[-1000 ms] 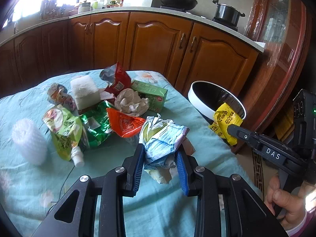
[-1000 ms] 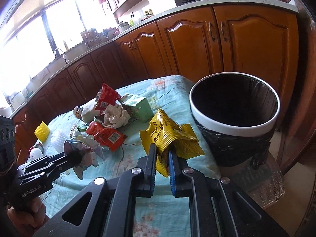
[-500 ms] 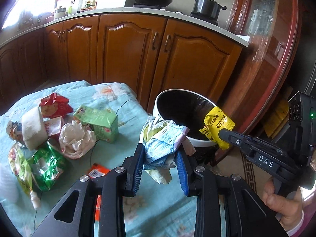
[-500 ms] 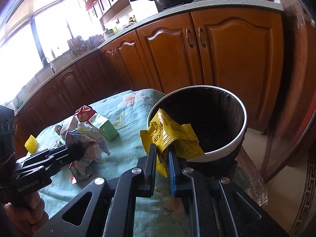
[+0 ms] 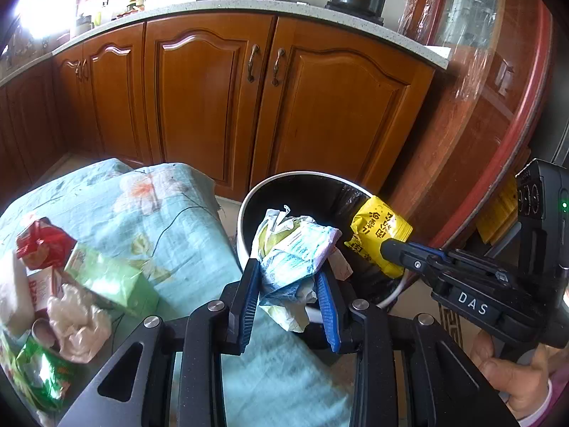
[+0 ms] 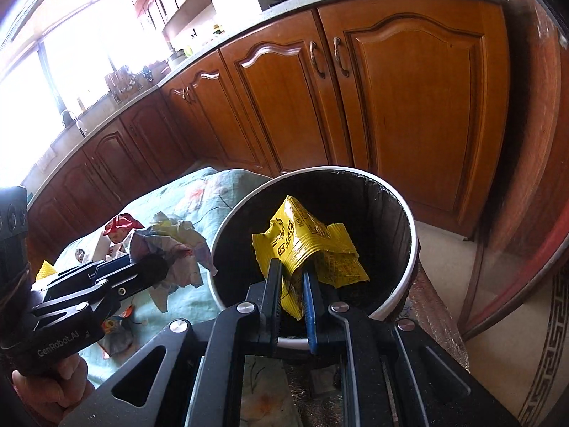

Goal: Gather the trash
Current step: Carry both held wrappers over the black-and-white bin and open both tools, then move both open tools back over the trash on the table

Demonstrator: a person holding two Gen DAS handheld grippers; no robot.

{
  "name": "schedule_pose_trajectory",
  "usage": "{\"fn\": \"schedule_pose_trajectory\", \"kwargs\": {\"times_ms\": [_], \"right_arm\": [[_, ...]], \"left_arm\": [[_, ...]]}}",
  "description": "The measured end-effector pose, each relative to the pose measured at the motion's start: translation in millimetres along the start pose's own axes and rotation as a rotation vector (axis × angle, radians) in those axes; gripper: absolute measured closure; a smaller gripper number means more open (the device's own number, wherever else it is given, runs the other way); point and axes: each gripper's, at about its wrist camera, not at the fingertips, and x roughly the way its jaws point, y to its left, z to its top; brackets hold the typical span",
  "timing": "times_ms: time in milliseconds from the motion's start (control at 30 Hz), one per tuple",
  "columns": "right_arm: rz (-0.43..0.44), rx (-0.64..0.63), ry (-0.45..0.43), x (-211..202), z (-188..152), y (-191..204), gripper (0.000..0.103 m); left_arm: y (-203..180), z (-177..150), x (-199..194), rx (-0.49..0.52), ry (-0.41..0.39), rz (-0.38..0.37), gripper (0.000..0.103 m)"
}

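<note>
The left gripper [image 5: 290, 286] has its fingers clenched on a crumpled blue-and-white paper wrapper [image 5: 293, 249] at the near rim of the round white-rimmed, black-lined trash bin [image 6: 409, 220]. The right gripper [image 6: 292, 286] clamps a yellow foil snack packet [image 6: 306, 242] over the bin's open mouth. The bin stands just beside the edge of the teal-clothed desk [image 5: 177, 227]; its base is hidden.

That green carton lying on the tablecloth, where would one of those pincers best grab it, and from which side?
The green carton lies flat on its broad face on the tablecloth, beside a crumpled white wrapper. Probably best to come from above and pinch across its two long narrow sides, near the middle. Those flat, parallel sides suit straight fingers, and the end towards the bin looks free of clutter.
</note>
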Motion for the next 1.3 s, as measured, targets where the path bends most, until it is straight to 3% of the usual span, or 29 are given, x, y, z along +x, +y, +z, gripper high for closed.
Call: {"fn": "schedule_pose_trajectory", "kwargs": {"times_ms": [267, 433, 500, 567, 700, 833, 867, 1300], "right_arm": [[-0.006, -0.010, 0.058, 18.1, 11.4, -14.0, 0.092], [-0.016, -0.019, 0.079, 23.9, 16.2, -16.4, 0.087], [-0.021, -0.013, 0.088, 25.1, 15.8, -19.4, 0.080], [-0.013, 0.002, 0.089, 24.4, 14.4, -22.3, 0.058], [0.005, 0.028, 0.063, 16.1, 10.4, -25.1, 0.051], [0.031, 0.055, 0.009, 0.9, 1.8, -20.1, 0.018], [0.043, 0.065, -0.006, -3.1, -1.6, -17.8, 0.014], [0.124, 0.119, -0.048, -27.1, -49.3, 35.9, 0.012]], "left_arm": [[-9.5, 23.8, 43.2, 0.019, 0.042, 0.005, 0.071], [-15.2, 28.5, 55.7, 0.015, 0.058, 0.030, 0.059], [-15.9, 29.1, 58.2, 0.013, 0.056, 0.034, 0.052], [-15.4, 27.8, 56.6, 0.006, 0.048, 0.039, 0.043], [-10.6, 15.9, 42.0, -0.012, 0.027, 0.030, 0.033], [-3.2, -3.4, 17.4, -0.048, -0.021, 0.025, 0.025], [-1.3, -9.0, 10.6, -0.056, -0.034, 0.019, 0.025], [37.9, -90.1, -84.7, -0.135, -0.114, 0.096, 0.023]]}}
